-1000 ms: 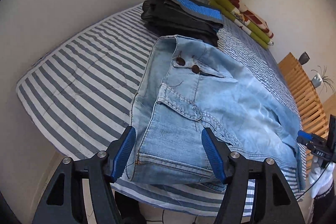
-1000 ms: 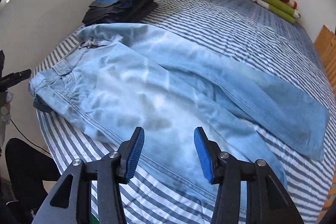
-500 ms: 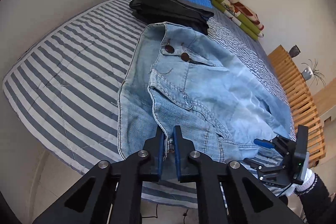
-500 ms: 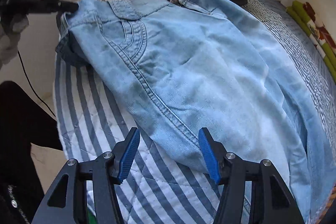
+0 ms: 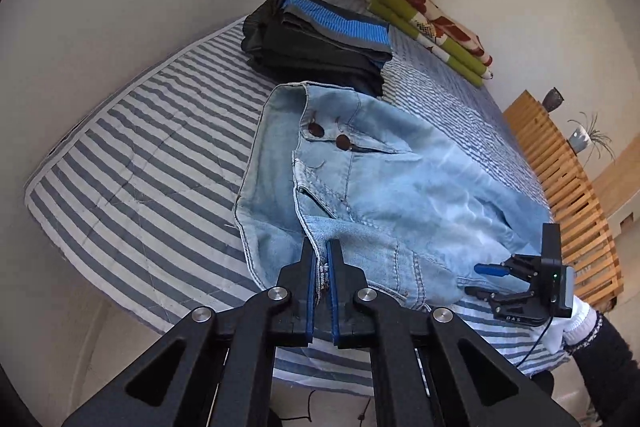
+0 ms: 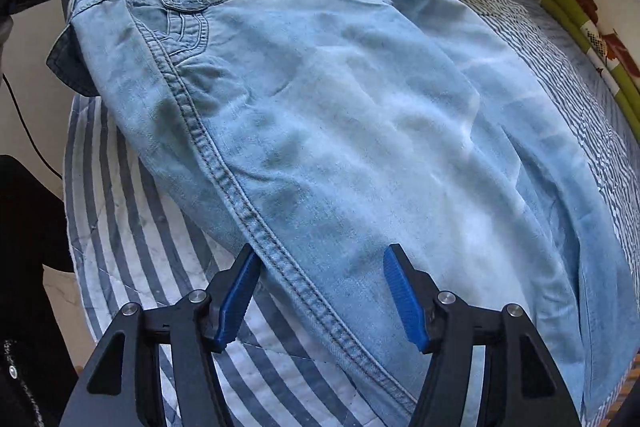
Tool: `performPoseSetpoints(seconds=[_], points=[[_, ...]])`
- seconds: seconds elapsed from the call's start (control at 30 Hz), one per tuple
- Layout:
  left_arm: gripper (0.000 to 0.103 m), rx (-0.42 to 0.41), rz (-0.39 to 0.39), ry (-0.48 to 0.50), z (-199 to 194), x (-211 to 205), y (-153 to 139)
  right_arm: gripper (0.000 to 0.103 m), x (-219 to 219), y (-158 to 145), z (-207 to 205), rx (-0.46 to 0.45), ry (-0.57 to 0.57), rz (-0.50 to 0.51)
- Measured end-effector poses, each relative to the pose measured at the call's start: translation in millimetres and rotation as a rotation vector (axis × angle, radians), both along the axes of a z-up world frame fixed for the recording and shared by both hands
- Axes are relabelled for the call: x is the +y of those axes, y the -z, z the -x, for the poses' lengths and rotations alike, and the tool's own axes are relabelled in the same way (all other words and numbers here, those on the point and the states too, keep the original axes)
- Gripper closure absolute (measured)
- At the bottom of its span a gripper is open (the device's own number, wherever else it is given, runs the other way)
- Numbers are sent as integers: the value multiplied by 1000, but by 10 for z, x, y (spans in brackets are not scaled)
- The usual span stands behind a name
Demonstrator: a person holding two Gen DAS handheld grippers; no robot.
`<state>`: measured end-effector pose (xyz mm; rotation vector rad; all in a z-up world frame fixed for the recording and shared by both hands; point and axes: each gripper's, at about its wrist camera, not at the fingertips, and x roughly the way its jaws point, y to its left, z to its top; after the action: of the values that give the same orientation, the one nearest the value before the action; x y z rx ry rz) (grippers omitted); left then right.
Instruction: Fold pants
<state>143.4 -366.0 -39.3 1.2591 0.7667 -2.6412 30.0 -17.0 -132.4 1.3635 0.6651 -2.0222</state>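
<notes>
Left tongs [image 5: 321,259] are pinched nearly closed on the waistband corner of the light blue jeans [image 5: 400,187], with a sliver of denim showing between the blue pads. Right tongs [image 6: 320,291] stand wide apart, one pad on each side of the outer side seam of the jeans, low over the cloth; whether the pads touch the denim cannot be told, and nothing is gripped between them.

Those jeans lie spread across the near part of the bed [image 5: 140,163], waist toward the corner and legs running away along the mattress. Their two brown buttons [image 5: 328,135] face up at the fly. Along the near side the seam edge sits close to the edge of the mattress, and the gripped waistband corner hangs just past it. In the right wrist view that corner looks raised off the striped cover, with a dark shadowed fold beneath.

To the left of the waistband, a broad stretch of striped bedcover lies bare out to the mattress corner. Beyond the waistband, a stack of folded dark clothes [image 5: 316,43] sits just beside the jeans. Farther off, against the wall, lies a folded green and red blanket [image 5: 440,27]. A wooden slatted frame [image 5: 568,195] borders the far side of the bed, and a gloved hand [image 5: 576,315] holds the right tool.
</notes>
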Motion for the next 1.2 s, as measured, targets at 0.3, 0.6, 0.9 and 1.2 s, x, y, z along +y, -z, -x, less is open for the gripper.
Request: performPoseSetpoints(seconds=[0.3, 0.6, 0.9, 1.2], points=[[98, 135, 75, 16, 99, -54, -635, 100, 171, -888, 94, 119, 136, 145], [92, -78, 1, 85, -704, 16, 73, 100, -5, -1095, -716, 2, -54, 210], [72, -17, -40, 59, -628, -28, -8, 85, -237, -700, -846, -106, -152, 34], [53, -157, -42, 141, -299, 166, 444, 60, -748, -1558, 164, -39, -47, 206]])
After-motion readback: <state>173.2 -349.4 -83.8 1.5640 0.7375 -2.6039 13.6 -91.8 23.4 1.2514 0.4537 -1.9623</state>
